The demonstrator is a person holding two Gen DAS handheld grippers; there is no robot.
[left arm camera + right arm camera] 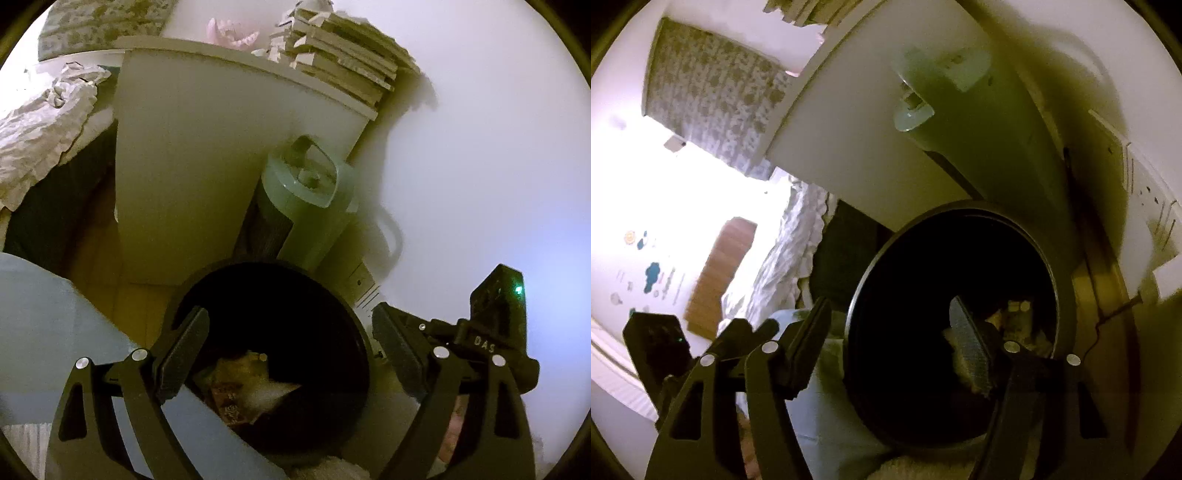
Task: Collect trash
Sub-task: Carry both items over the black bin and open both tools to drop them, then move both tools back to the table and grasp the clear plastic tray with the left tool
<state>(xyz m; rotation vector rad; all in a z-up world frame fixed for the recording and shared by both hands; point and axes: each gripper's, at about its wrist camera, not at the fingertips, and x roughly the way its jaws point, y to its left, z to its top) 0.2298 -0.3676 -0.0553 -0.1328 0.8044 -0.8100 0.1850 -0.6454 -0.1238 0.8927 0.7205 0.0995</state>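
A round black trash bin [343, 325] stands on the floor beside a white cabinet. Crumpled wrappers and paper [255, 391] lie at its bottom. My left gripper [291, 354] hangs open and empty above the bin's mouth, one finger over each side of the rim. In the right wrist view the same bin [871, 295] fills the middle, with trash [1019, 317] inside. My right gripper [890, 347] is open and empty, its right finger over the bin opening and its left finger outside the rim.
A white cabinet [207, 147] stands behind the bin, with stacked books [343, 59] on top. A grey-green cylindrical appliance [306, 199] leans between cabinet and wall. A bed with crumpled sheets [40, 125] is at left. My blue-clad leg [44, 317] is close at lower left.
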